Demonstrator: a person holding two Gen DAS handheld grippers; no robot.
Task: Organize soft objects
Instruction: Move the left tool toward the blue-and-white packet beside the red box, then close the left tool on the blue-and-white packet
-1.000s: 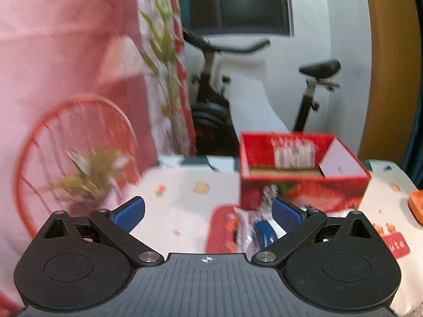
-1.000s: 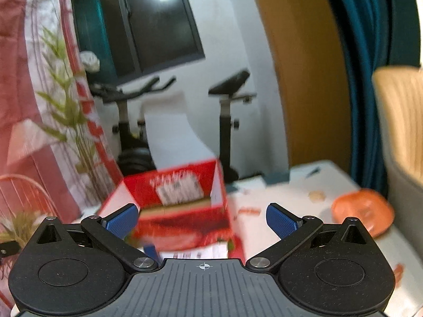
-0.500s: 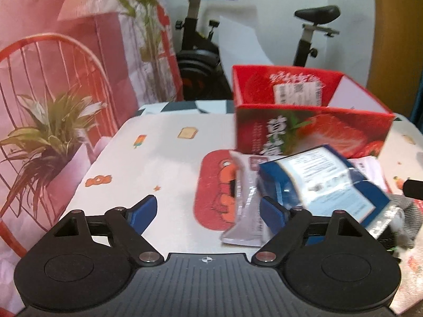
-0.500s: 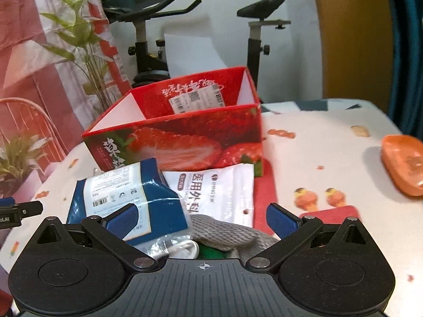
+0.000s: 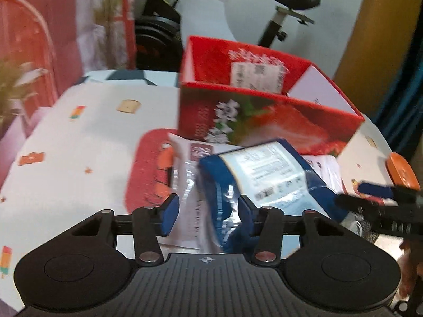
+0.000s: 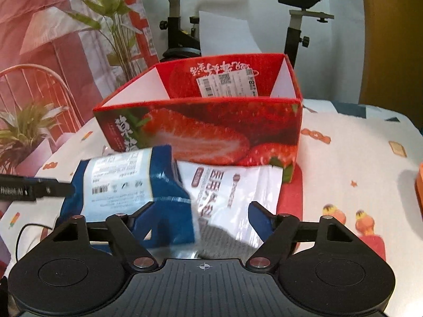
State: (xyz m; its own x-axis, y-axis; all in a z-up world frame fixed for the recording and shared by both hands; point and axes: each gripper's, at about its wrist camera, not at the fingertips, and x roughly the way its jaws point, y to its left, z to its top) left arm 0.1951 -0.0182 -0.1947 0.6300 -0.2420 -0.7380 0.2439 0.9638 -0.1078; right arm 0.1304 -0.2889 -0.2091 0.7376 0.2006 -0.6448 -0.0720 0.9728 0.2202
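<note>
jaws of left gripper (image 5: 207,218) parted around blue pouch (image 5: 267,177), right gripper (image 6: 203,218) likewise spread, nothing grasped

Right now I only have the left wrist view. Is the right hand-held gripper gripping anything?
Observer: No. The right hand-held gripper is open, with the near end of the white pouch between its fingers.
Operator: What is the grey patch by that pouch?
Observer: A grey knitted item, lying under the pouch's near edge.
Operator: Is the blue bag clear of the pouch?
Observer: No. The blue bag overlaps the pouch's left side.
</note>
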